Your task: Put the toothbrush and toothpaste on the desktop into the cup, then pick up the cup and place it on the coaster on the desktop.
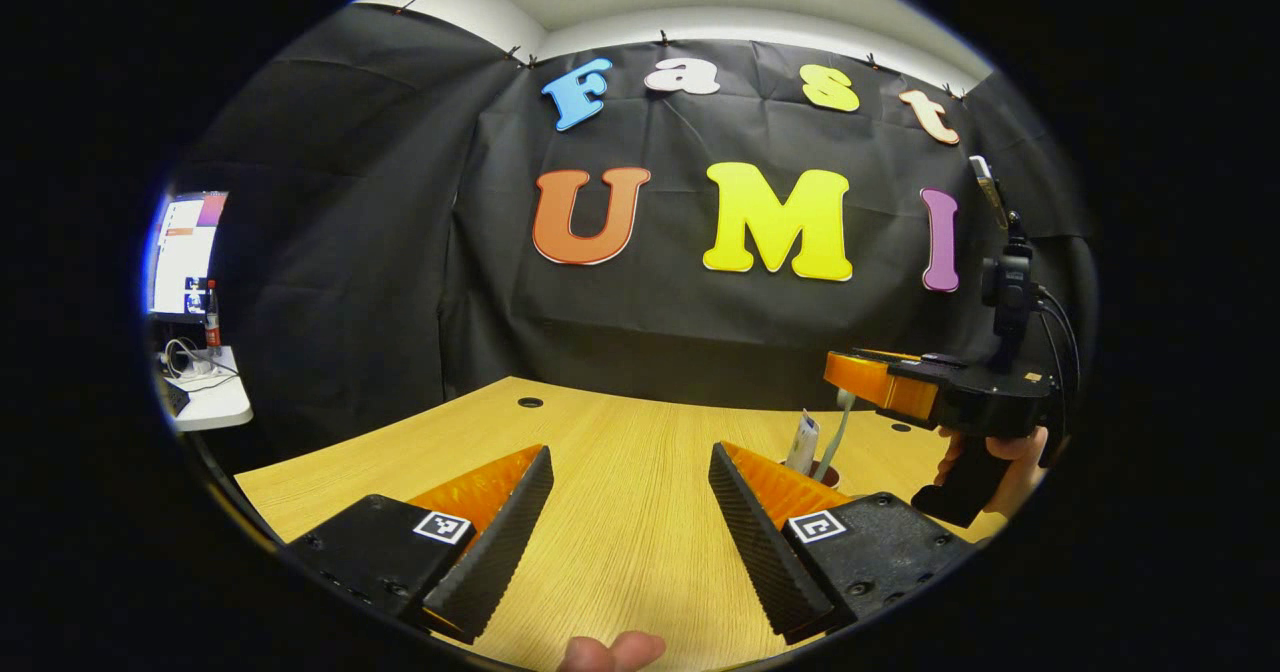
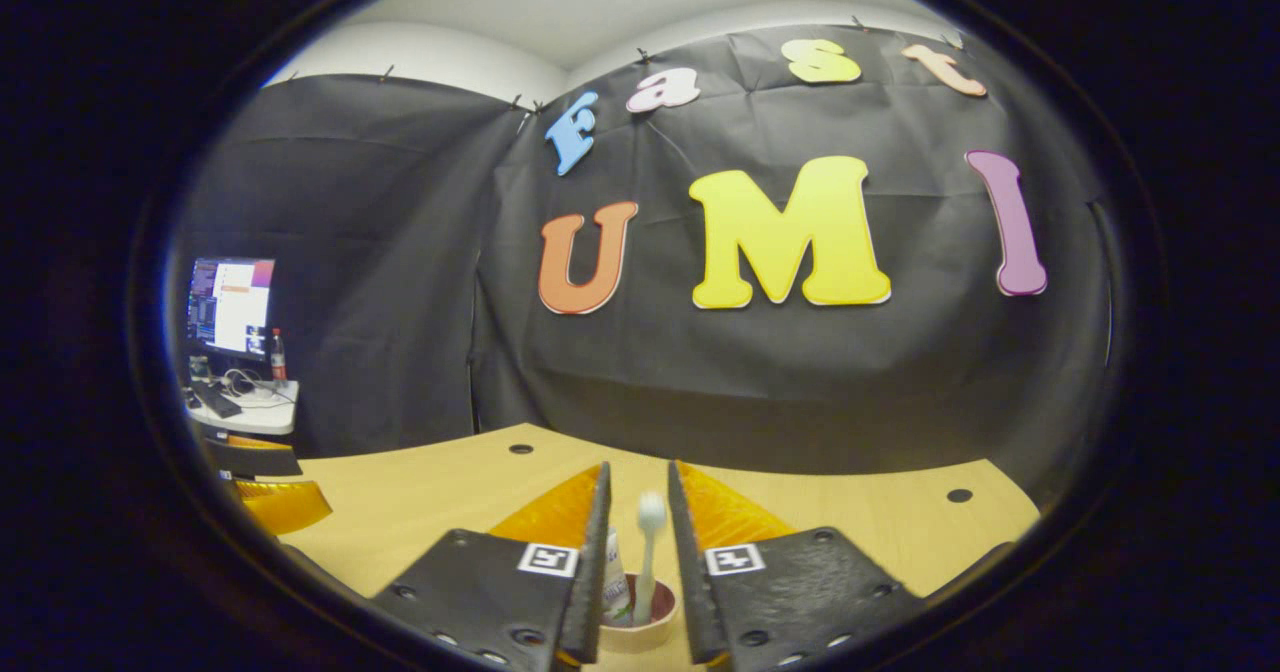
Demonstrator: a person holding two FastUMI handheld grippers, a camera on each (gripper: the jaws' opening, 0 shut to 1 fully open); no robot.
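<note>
Cup (image 2: pixel 640 624) holding toothbrush (image 2: pixel 648 542) and toothpaste (image 2: pixel 613 577) sits clamped in right gripper (image 2: pixel 637 512).

The cup (image 2: pixel 640 624) between my right gripper's (image 2: pixel 637 542) fingers is round, with a pale outer wall and a dark red interior; whether the fingers press on it I cannot tell. The toothbrush (image 2: pixel 648 552) stands upright in it, white head uppermost. The toothpaste (image 2: pixel 614 582) tube stands just beside the brush, leaning against the cup's left inner wall. In my left gripper view, tube and brush rise beyond the right-hand finger.
</note>
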